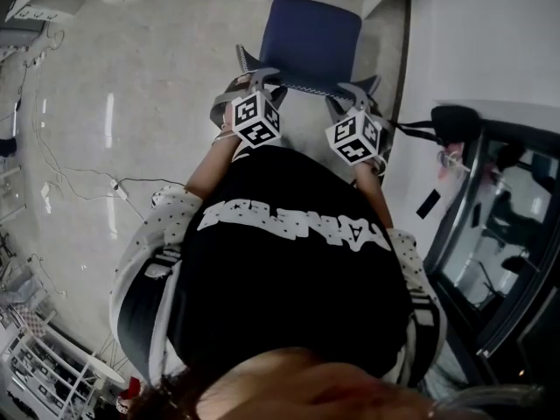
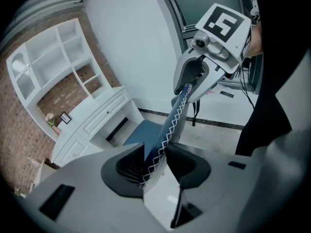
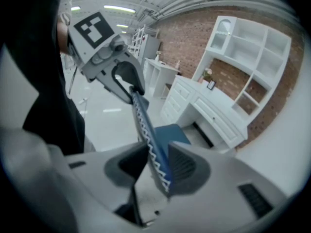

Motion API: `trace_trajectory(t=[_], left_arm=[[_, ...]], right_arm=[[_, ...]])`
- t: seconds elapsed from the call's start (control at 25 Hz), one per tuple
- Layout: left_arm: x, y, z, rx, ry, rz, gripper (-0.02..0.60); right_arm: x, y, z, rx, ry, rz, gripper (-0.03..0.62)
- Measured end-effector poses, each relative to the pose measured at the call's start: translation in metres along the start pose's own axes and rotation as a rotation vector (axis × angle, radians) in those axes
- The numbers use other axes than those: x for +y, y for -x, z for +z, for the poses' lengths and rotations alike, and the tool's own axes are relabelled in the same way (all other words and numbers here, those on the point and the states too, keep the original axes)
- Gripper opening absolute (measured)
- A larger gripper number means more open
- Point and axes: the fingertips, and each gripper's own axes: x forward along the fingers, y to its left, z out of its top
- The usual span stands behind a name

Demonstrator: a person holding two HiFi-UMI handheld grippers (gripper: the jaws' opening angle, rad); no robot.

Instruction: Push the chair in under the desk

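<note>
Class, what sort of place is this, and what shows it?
Probably a furniture showroom or staged study: white desk, white shelf unit on a brick wall, blue chair on polished floor.

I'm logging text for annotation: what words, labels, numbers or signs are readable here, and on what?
White lettering on the person's black shirt: upside down, too blurred to read.
Marker cubes on the left gripper and right gripper: black-and-white square patterns, no words.
Blue upholstered chair: no visible label.

Blue-seated chair (image 1: 315, 38) stands upright just before the white desk (image 2: 97, 120).
</note>
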Motion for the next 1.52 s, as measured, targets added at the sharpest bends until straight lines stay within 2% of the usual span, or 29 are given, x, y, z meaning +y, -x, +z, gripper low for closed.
trace_trajectory(t=[0.88,1.52], left_arm=[[0.047,-0.013,-0.012,-0.062,-0.065,-0.068,0.169],[0.065,-0.032,0.004,-0.080,-0.084,-0.086,0.165]], right_arm=[[-0.016,-0.032,0.029,0.098,-0.074,-0.084,0.150],[-0.044,-0.043,0.026,0.140,-0.087,-0.104,0.155]])
